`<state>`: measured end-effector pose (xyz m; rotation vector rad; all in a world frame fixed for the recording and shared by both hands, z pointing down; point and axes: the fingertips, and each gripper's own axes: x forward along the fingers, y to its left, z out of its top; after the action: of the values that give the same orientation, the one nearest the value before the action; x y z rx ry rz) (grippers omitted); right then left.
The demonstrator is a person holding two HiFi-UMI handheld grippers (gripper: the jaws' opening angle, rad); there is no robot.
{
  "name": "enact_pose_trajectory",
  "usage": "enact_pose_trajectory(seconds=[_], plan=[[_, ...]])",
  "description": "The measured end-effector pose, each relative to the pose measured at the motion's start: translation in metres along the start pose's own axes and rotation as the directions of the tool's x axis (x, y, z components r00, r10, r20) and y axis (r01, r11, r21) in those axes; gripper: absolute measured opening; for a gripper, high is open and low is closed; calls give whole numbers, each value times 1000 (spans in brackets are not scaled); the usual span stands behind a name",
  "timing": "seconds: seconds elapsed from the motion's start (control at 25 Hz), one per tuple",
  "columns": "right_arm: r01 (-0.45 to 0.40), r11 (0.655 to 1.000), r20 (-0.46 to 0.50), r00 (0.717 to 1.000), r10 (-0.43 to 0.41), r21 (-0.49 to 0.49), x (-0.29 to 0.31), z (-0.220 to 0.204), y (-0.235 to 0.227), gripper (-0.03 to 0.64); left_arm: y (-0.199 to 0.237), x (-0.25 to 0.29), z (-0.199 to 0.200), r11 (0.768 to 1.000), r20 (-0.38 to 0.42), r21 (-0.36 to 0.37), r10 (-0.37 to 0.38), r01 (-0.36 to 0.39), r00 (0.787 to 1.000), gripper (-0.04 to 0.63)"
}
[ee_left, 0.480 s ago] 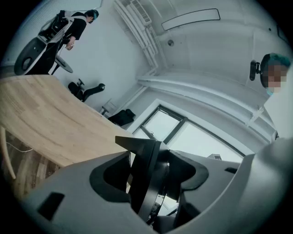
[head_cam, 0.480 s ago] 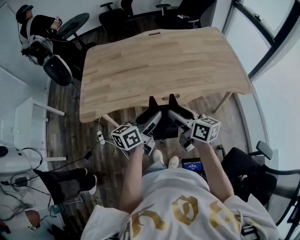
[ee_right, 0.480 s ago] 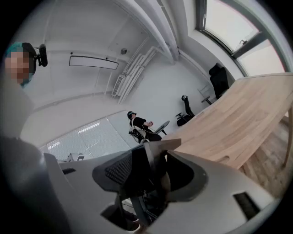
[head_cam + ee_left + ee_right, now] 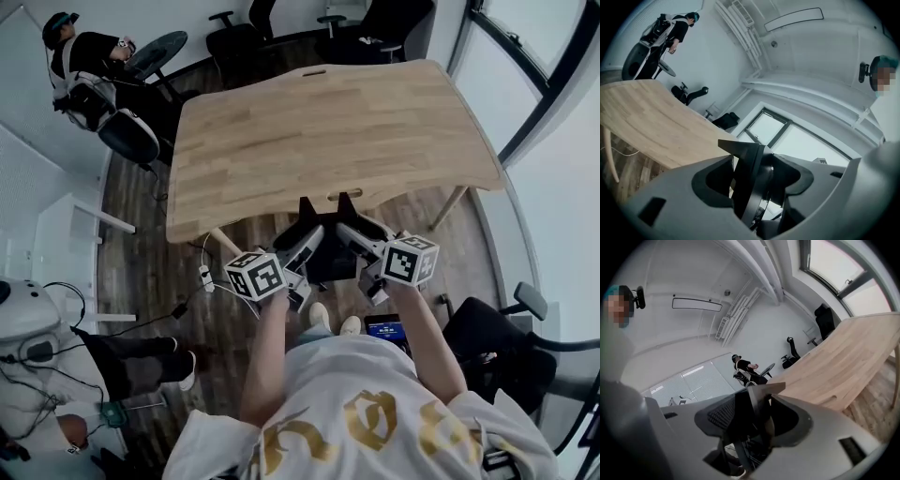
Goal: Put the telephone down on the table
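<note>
The left tool and the right tool are each clamped on the dark telephone between them, short of the bench ahead. Best carry it forward over the wood, lower it level, then release both sides together.

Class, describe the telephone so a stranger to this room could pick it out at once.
Start at the big wooden table. Just short of its near edge the left gripper and right gripper meet, both clamped on the telephone. It is a thin black slab, dark against their pale grey jaws.
</note>
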<state>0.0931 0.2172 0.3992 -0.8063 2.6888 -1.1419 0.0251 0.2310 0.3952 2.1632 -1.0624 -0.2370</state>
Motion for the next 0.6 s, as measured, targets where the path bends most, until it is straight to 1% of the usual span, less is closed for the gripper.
enact_pose_trajectory(seconds=[0.16, 0.4, 0.6], plan=[[-13, 1000, 13, 1000, 13, -11, -3, 2, 7, 219, -6, -5, 1, 1000, 14, 7, -6, 5, 1000, 238], [-19, 1000, 14, 1000, 19, 8, -1, 5, 4, 219, -5, -1, 4, 1000, 9, 19, -6, 6, 1000, 238], [-25, 1000, 17, 1000, 25, -1, -1, 7, 6, 219, -7, -1, 6, 1000, 19, 26, -12, 11, 1000, 238]])
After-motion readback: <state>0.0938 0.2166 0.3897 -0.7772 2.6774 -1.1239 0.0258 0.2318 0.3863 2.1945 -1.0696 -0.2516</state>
